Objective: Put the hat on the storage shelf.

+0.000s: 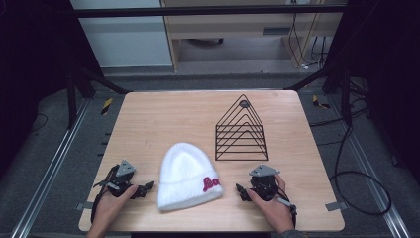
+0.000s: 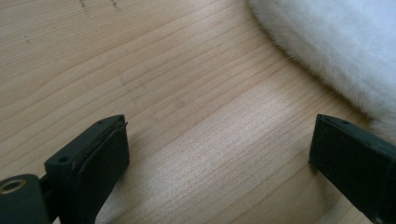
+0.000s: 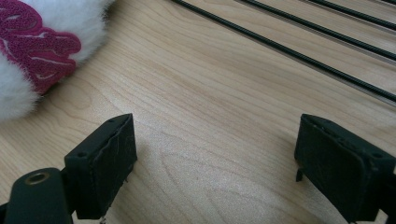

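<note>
Left jaws: spread, nothing between them, low over the surface (image 1: 148,119) just beside the hat's (image 1: 187,174) left side.
Right jaws: spread, empty, near the hat's red logo (image 3: 35,44).
Hat: flat near the front edge, between both grippers.
Rack (image 1: 241,131): behind, towards the right edge.
Advice: pinch the brim from both sides, taking the fabric deep.

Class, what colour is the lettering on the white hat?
Dark pink lettering, clearest in the right gripper view.

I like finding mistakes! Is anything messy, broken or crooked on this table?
Nothing stands out. The fluffy white knit hat with a red logo lies flat on the wooden table, and the black triangular wire rack stands upright behind it, undamaged.
</note>
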A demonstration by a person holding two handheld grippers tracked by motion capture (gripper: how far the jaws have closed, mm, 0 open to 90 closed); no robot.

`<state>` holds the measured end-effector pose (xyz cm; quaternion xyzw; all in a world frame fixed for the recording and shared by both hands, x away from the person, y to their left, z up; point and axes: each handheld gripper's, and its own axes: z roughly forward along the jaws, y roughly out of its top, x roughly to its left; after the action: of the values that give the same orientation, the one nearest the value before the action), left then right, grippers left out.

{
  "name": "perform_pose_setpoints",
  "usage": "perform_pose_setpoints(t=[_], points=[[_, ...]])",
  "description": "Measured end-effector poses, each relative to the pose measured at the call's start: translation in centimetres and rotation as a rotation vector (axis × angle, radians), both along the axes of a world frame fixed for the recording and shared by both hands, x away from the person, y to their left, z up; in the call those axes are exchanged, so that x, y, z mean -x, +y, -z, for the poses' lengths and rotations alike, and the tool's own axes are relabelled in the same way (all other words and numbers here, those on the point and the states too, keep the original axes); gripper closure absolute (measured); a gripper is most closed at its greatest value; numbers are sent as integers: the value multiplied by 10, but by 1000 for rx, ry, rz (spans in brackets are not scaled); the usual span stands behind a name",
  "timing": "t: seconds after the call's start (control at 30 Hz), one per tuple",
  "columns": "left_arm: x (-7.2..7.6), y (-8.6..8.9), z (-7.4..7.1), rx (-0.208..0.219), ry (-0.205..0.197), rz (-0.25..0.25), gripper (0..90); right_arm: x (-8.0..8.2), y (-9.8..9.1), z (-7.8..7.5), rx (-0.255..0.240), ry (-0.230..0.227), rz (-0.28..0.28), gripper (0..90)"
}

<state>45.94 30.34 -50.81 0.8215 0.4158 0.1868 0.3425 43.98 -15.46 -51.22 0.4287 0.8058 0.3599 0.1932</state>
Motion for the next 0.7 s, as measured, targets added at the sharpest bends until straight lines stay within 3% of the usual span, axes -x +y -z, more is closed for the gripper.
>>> perform_pose_setpoints(t=[0.4, 0.5, 0.6, 0.7], points=[[1, 0, 0, 0, 3, 5, 35, 0, 0, 0, 0, 0, 1, 129], [0, 2, -2, 0, 24, 24, 37, 0, 0, 0, 0, 0, 1, 129], [-5, 3, -10, 29, 60, 32, 59, 0, 0, 0, -1, 0, 1, 129], [-9, 1, -27, 43, 45, 51, 69, 0, 0, 0, 0, 1, 4, 129]])
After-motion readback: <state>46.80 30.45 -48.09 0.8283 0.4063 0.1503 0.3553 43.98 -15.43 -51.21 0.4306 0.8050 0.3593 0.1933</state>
